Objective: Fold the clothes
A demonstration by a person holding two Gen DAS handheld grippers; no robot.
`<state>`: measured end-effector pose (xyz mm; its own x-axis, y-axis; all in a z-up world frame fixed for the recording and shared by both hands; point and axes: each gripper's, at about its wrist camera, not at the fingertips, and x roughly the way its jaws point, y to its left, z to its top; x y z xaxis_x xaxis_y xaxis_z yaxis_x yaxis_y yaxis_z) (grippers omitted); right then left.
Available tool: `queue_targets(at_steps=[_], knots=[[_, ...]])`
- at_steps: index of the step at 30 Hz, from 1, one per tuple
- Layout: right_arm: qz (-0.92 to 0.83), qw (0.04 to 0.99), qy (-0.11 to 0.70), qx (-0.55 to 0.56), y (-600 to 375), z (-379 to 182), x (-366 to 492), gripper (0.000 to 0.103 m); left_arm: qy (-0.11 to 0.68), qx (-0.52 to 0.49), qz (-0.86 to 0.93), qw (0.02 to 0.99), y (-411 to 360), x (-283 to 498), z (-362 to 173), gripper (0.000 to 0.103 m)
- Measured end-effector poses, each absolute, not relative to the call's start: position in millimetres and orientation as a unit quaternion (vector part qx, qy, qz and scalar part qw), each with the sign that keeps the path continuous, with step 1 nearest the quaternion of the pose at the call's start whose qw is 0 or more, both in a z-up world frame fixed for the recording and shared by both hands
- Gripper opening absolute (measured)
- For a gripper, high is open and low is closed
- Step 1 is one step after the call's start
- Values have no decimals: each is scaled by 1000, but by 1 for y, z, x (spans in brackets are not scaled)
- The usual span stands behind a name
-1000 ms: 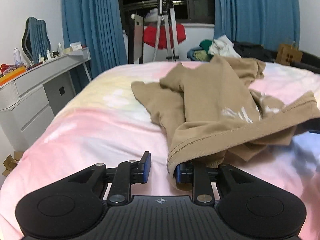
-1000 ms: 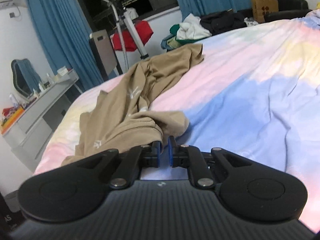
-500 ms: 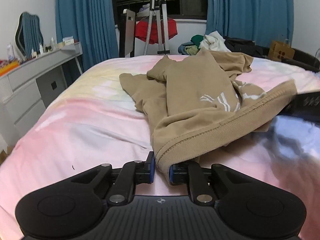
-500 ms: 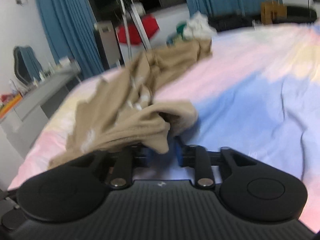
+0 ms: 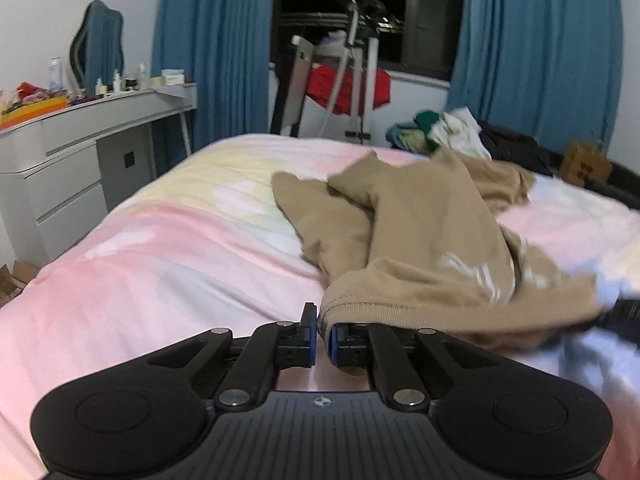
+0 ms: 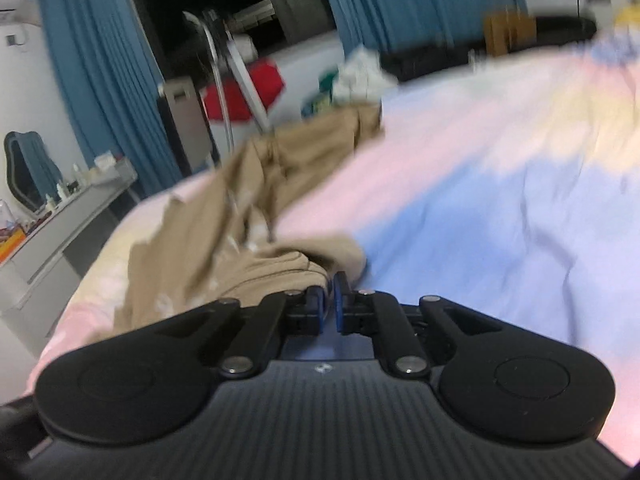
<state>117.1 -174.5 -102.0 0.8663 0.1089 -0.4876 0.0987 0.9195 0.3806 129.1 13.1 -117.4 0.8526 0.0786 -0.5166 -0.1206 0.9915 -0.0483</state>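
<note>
On the pastel pink, yellow and blue bed, a tan T-shirt lies crumpled, and both claws are at its near edge. Left claw: the blue pads have come down to almost nothing, with the ribbed hem pinched at its left corner, the cloth draping over the right-hand finger. Right claw: the view is blurred, but the pads stand all but together and a fold of the tan T-shirt bunches right at them, so it looks gripped, though how much fabric is caught cannot be told. The job now, by the look of it, is to spread the garment flat before any fold. Doing that well means keeping both pinches firm, drawing the two hem corners apart until the edge is taut, then lifting just enough for the bunched body to fall open. A jerk risks slipping the thin bite on the right. As for the lie of it, the shirt's long axis runs away from the claws toward the window, hem nearest, the far end heaped by the pile of other laundry.
</note>
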Motion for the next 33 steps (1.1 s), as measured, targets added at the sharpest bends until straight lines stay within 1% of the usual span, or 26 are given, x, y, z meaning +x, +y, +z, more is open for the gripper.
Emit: queue_targets(at_steps=[4,5,7,9,11,12,15,20,24,28,33], knots=[[32,930,304,202,-168,-122,131,10,258,-55,64,963,17,130,-110,6],[34,930,304,204,-168,-123,132,10,253,-62,64,963,19,129,-107,6],[30,934,286,211,-170,-120,129,9,245,-75,63,965,22,128,-101,6],[24,939,248,236,-176,-105,124,6,236,-88,62,966,25,127,-94,5],[28,939,205,274,-184,-80,116,5,200,-91,49,974,25,119,-73,5],[30,942,184,279,-185,-64,112,5,182,-92,43,978,26,115,-62,5],[30,958,127,255,-184,-2,101,4,114,-94,25,989,26,102,-5,5],[45,975,34,215,-185,118,84,4,-1,-83,10,997,26,80,123,5],[55,986,-32,152,-187,221,59,4,-71,-71,4,995,24,56,220,5],[51,990,-100,91,-187,309,13,4,-122,-45,-9,991,19,19,299,5],[47,984,-162,60,-192,383,-52,5,-158,-35,-35,986,16,-40,381,5]])
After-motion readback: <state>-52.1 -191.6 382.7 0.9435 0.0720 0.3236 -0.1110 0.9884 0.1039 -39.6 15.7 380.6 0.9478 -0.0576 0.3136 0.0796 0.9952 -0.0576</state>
